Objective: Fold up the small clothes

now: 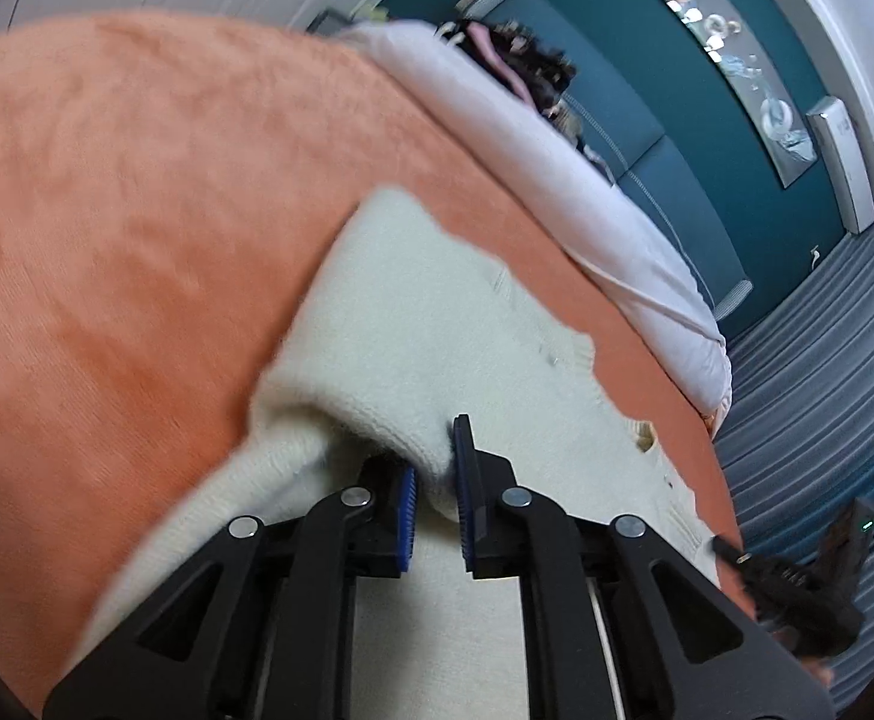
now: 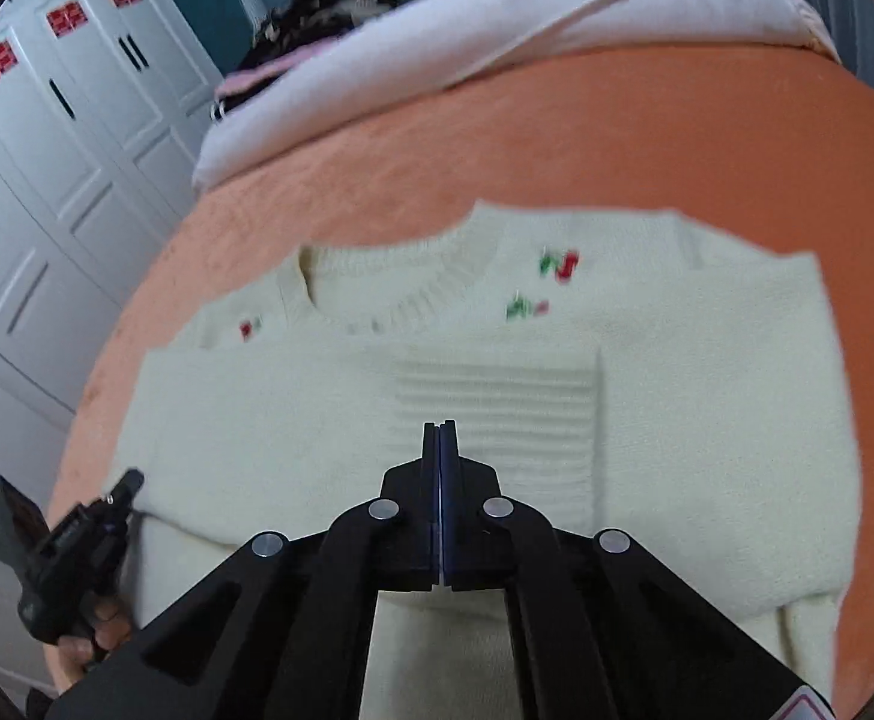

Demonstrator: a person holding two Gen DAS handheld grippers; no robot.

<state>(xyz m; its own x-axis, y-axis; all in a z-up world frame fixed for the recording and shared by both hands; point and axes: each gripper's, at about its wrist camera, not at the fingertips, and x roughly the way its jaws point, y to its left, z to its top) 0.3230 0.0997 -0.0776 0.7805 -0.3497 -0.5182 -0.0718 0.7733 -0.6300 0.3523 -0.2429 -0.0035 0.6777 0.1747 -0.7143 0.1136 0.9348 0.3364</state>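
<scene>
A small cream knit sweater [image 2: 497, 396] with red and green motifs near its neck lies on an orange blanket [image 2: 647, 138]. Its sleeves are folded across the body. In the left wrist view the sweater [image 1: 437, 312] stretches away from my left gripper [image 1: 434, 468], whose blue pads are closed on a thick fold of its edge. My right gripper [image 2: 440, 456] hovers over the ribbed cuff [image 2: 497, 414] at the sweater's middle, with jaws fully shut and nothing between them. The left gripper shows at the lower left of the right wrist view [image 2: 77, 552].
A white duvet [image 2: 497, 18] lies bunched at the far side of the bed, with dark and pink clothes [image 2: 293, 24] piled behind it. White wardrobe doors [image 2: 47, 138] stand on the left. A teal wall [image 1: 707, 120] and grey carpet [image 1: 827, 390] lie beyond the bed's edge.
</scene>
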